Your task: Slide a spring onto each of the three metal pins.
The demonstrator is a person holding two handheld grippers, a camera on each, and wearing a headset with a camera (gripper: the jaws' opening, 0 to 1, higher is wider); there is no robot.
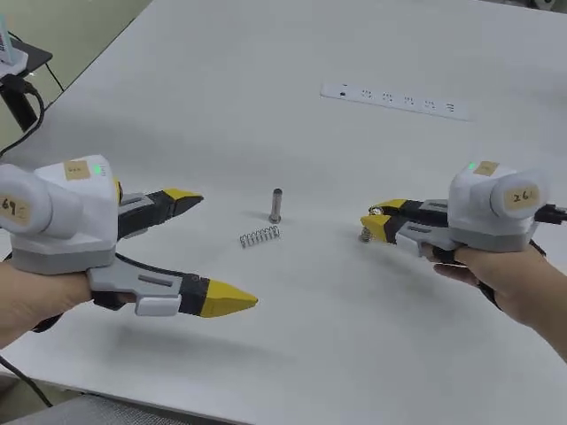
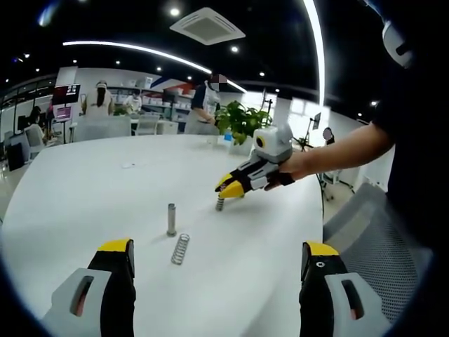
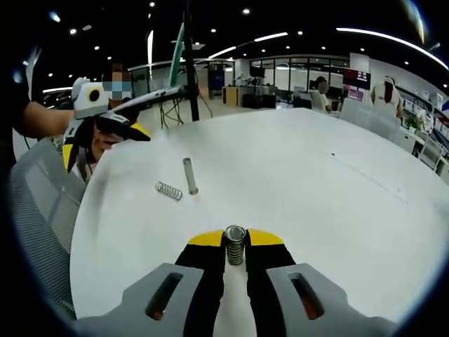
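So far the job looks barely begun. Nearest, the left tool (image 1: pixel 227 249) hangs low over the counter (image 1: pixel 292 363) with its yellow-tipped jaws spread wide and nothing between them. Across from it, the right tool (image 1: pixel 370 225) has its jaws pressed together on a short upright spring (image 3: pixel 235 244), whose foot sits on or just above the counter. The right gripper view shows a rounded metal top above the coils, so a pin may already run through it, though I cannot tell for certain.

Between the two tools a loose spring (image 1: pixel 260 236) lies on its side, free of everything. Just beyond it stands a bare pin (image 1: pixel 275 205), upright, close to the loose spring but not touching it. Farther back a white power strip (image 1: pixel 394 99) lies flat, well apart from the work.

My reading: at best one pin wears its spring — the one in the right tool's grip — and even that is doubtful. The standing pin still needs the loose spring lifted and threaded over its top, a job the open left tool is well placed for. Most of the task remains.
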